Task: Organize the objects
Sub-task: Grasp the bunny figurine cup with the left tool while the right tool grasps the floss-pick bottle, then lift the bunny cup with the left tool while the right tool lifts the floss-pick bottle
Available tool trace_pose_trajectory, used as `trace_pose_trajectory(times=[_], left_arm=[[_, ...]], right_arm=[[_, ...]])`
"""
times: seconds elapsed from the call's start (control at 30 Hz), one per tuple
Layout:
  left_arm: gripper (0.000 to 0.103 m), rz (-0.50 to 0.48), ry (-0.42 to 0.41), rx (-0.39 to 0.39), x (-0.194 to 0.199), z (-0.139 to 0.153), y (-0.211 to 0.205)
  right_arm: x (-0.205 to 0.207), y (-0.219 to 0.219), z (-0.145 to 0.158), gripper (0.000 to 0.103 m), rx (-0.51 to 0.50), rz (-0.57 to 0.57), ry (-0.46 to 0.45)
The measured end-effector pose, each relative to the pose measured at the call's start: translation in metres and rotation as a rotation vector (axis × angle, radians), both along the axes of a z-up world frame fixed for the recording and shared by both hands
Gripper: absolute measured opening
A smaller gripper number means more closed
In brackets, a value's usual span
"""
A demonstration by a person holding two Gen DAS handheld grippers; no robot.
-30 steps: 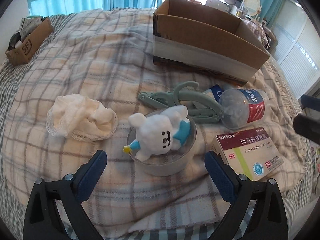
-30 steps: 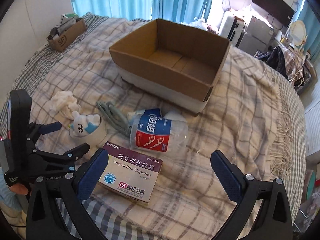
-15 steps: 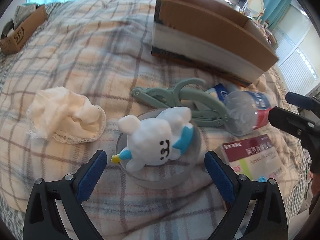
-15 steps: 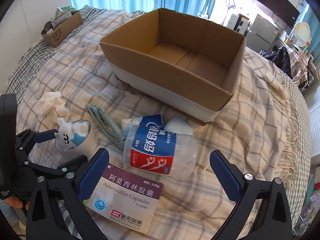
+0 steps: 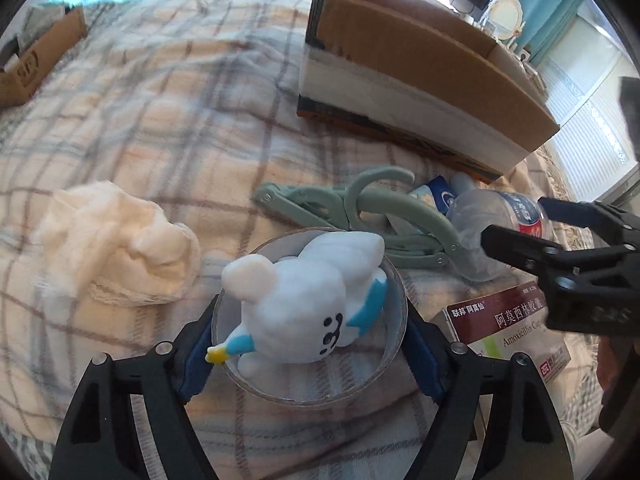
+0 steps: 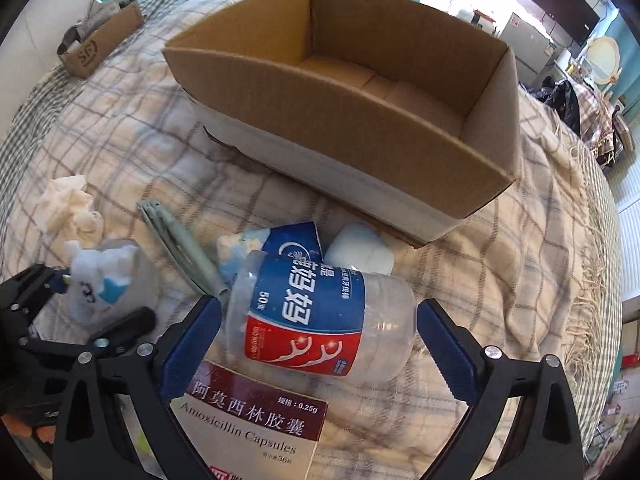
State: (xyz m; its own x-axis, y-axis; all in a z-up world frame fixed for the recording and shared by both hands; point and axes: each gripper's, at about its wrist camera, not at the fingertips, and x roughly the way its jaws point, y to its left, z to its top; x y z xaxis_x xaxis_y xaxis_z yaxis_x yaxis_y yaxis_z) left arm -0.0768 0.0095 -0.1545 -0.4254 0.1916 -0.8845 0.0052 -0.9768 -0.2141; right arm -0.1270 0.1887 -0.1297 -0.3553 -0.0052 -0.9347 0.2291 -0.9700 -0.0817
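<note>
A white plush toy [image 5: 308,300] sits in a clear round tub [image 5: 310,384] on the plaid bed. My left gripper [image 5: 308,352] is open with its blue pads on either side of the tub. A clear floss-pick jar [image 6: 320,320] with a blue and red label lies on its side between the open fingers of my right gripper [image 6: 318,348]. An amoxicillin box [image 6: 256,428] lies under the right gripper. A green clip hanger [image 5: 360,216] lies behind the tub. A big open cardboard box [image 6: 348,92] stands behind everything.
A crumpled white cloth [image 5: 116,252] lies left of the tub. A small cardboard box [image 6: 100,40] with items sits at the far left of the bed. A white lid [image 6: 360,248] lies behind the jar. The bed's fringed edge [image 6: 592,280] is at right.
Both grippers moved forward and down. The left one now straddles the tub with the plush toy, the right one straddles the floss-pick jar. Both stay open.
</note>
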Motion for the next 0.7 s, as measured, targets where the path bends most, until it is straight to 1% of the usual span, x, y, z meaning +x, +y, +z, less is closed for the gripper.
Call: trace_pose_trajectory(times=[0.07,0.13,0.17,0.33,0.43,0.47,0.5,0.53,0.6,0.63,0.7], left_arm=[[0.082,0.005,0.043,-0.025,0.005,0.01,-0.001],[0.082,0.012,0.072,-0.028,0.008,0.019,-0.002],[0.082,0.015,0.084,-0.029,0.008,0.018,-0.004],[0.082,0.015,0.203,-0.042,0.02,0.037,-0.001],[0.082,0.004,0.253,-0.015,0.022,0.045,-0.003],[0.082,-0.01,0.25,-0.005,0.021,0.044,-0.001],[0.084,-0.028,0.234,-0.014,0.013,0.038,0.001],[0.084,-0.052,0.19,-0.058,0.006,0.023,0.007],[0.084,-0.053,0.091,-0.155,-0.001,-0.008,0.014],[0.084,-0.052,0.07,-0.141,-0.002,-0.016,0.012],[0.084,-0.021,0.067,-0.076,-0.004,-0.015,0.002]], right_arm=[[0.0,0.005,-0.002,0.093,-0.017,-0.016,-0.015],[0.0,0.007,0.001,0.093,-0.022,-0.019,-0.008],[0.0,0.006,0.002,0.092,-0.021,-0.013,-0.007],[0.002,0.006,0.005,0.091,-0.018,-0.005,-0.013],[0.005,0.012,0.012,0.091,-0.048,-0.014,-0.001],[0.006,0.013,0.015,0.091,-0.051,-0.013,0.005],[0.006,0.014,0.018,0.091,-0.048,-0.011,0.011],[0.006,0.012,0.019,0.091,-0.042,-0.012,0.016],[0.007,0.012,0.022,0.091,-0.034,-0.015,0.023],[0.008,0.012,0.024,0.091,-0.033,-0.016,0.025],[0.009,0.012,0.027,0.091,-0.033,-0.015,0.03]])
